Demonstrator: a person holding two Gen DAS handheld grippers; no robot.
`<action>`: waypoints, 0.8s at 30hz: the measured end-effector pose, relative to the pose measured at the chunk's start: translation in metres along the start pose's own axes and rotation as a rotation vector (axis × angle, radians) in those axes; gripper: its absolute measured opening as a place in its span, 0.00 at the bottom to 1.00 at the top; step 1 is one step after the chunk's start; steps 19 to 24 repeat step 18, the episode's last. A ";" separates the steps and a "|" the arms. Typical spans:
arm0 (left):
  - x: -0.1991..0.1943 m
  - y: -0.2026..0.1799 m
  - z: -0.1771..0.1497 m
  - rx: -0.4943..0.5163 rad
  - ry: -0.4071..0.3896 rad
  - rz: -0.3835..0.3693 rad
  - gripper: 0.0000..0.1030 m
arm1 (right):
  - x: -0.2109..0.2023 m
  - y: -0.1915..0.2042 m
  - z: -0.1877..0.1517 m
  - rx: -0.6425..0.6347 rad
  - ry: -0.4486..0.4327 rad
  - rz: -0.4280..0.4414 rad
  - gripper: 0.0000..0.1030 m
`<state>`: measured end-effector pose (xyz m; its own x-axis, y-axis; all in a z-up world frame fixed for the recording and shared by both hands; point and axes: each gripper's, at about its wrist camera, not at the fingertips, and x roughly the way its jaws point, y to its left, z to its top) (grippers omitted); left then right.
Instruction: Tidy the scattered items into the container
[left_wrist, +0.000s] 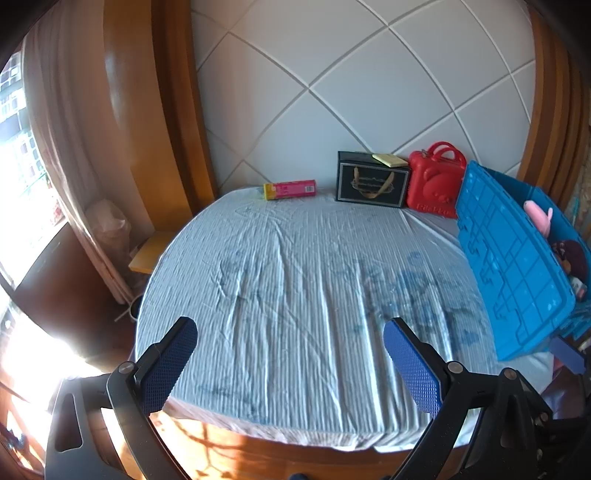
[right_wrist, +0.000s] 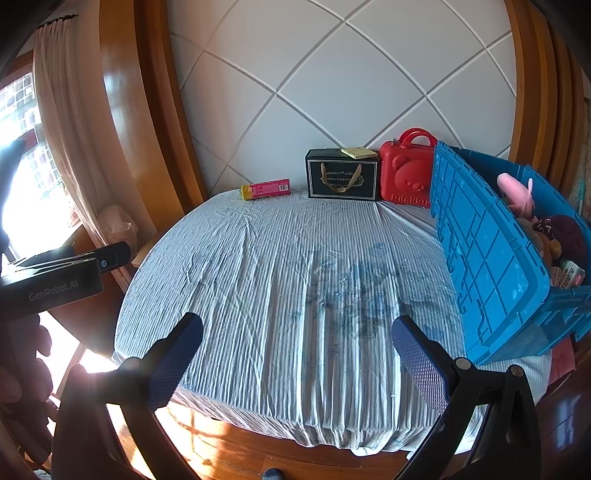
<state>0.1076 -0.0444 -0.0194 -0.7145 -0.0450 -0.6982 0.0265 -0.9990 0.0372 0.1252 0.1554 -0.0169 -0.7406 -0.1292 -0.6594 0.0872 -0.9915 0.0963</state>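
Observation:
A blue plastic crate (left_wrist: 509, 258) (right_wrist: 484, 258) stands on the right side of the bed. It holds a pink plush toy (left_wrist: 540, 218) (right_wrist: 515, 194), a dark maroon cap (right_wrist: 565, 236) and other small items. A pink and yellow box (left_wrist: 291, 189) (right_wrist: 266, 188) lies at the far edge of the bed by the headboard. My left gripper (left_wrist: 290, 365) is open and empty above the bed's near edge. My right gripper (right_wrist: 297, 362) is open and empty above the near edge too. The left gripper's body shows at the left of the right wrist view (right_wrist: 55, 277).
A black gift box (left_wrist: 371, 184) (right_wrist: 341, 179) with a yellow notepad (left_wrist: 389, 160) (right_wrist: 359, 152) on top, and a red bear case (left_wrist: 436, 182) (right_wrist: 408, 170), stand against the white padded headboard (left_wrist: 332, 92). The striped sheet (left_wrist: 295, 277) covers the bed. Curtain and window are at left.

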 end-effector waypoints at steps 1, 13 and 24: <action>0.000 0.000 0.000 0.002 0.000 0.000 0.99 | 0.000 -0.001 0.000 0.001 0.000 0.000 1.00; 0.004 0.001 -0.001 0.012 0.005 -0.037 0.99 | 0.002 -0.003 0.000 0.002 0.000 -0.008 1.00; 0.005 -0.001 -0.001 0.010 0.006 -0.086 0.99 | 0.003 -0.003 0.001 0.004 0.000 -0.014 1.00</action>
